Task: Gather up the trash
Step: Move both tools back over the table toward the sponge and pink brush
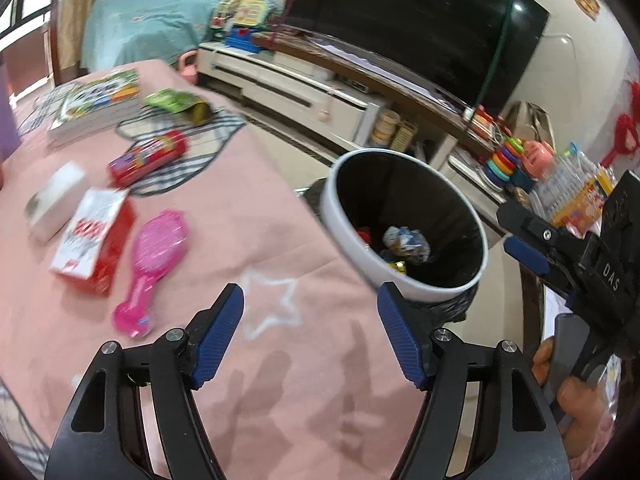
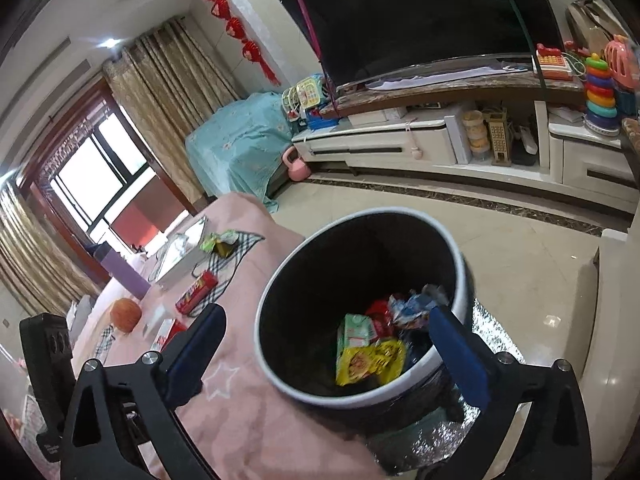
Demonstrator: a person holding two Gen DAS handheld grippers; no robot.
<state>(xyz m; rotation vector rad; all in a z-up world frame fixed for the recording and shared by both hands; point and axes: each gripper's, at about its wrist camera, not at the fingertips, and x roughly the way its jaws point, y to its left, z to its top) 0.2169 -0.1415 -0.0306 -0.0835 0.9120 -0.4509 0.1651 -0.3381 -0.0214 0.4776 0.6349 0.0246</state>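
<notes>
1. Now both claws are empty: your left claw stands apart over the pink worktop; your right claw gapes wide above the bin, wrappers lying inside.
2. Next pick, likely: the green packet at the far end. Approach low and close on its flat edge.
3. In the way: red tube, red box, pink hairbrush. These look like keepers, so steer round them.

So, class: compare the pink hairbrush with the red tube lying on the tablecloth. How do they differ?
The pink hairbrush is flat, with an oval head and a handle; the red tube is a round cylinder. The hairbrush lies nearer the camera, the tube farther back. Both rest flat on the pink tablecloth.
</notes>
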